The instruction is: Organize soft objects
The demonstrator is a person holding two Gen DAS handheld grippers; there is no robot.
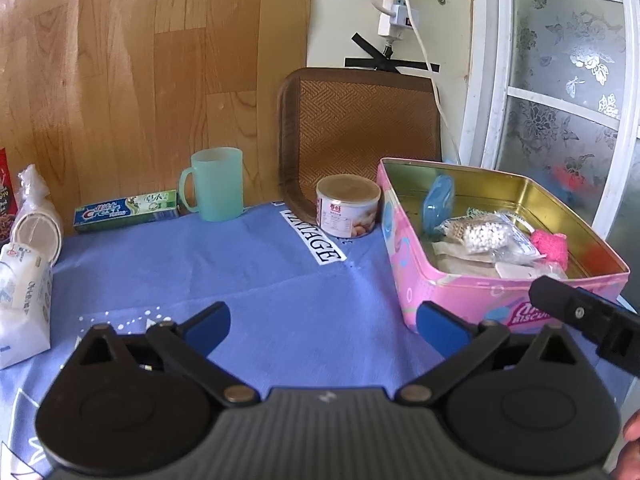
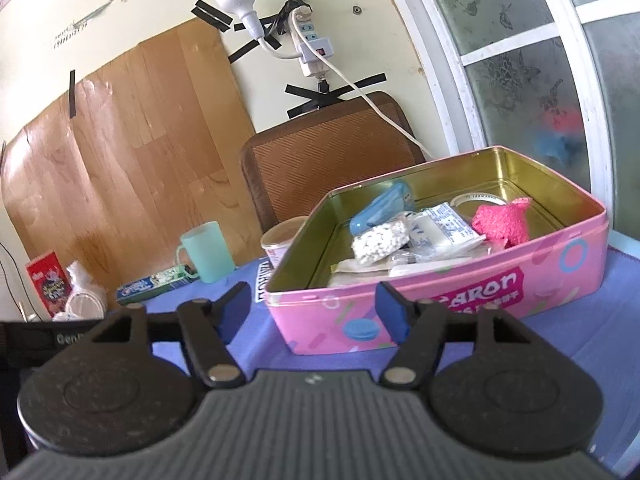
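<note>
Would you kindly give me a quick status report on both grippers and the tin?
Left hand-held gripper open, empty. Right hand-held gripper open, empty. Pink tin lidless, soft items inside. White packet out on cloth.

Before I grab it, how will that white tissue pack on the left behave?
The tissue pack looks soft and puffy, so it will likely squash between the fingers. Its glossy plastic wrap may slip. Probably light for its size.

Left gripper [image 1: 323, 330]: matte black linkage arms, round ribbed housings, brass-coloured pivot pins, blue fingertip pads [image 1: 210, 330]. Right gripper [image 2: 313, 309]: same build, dark grey ribbed centre plate, blue pads [image 2: 391, 311]. Sliver of skin [image 1: 632, 452] at frame edge.
</note>
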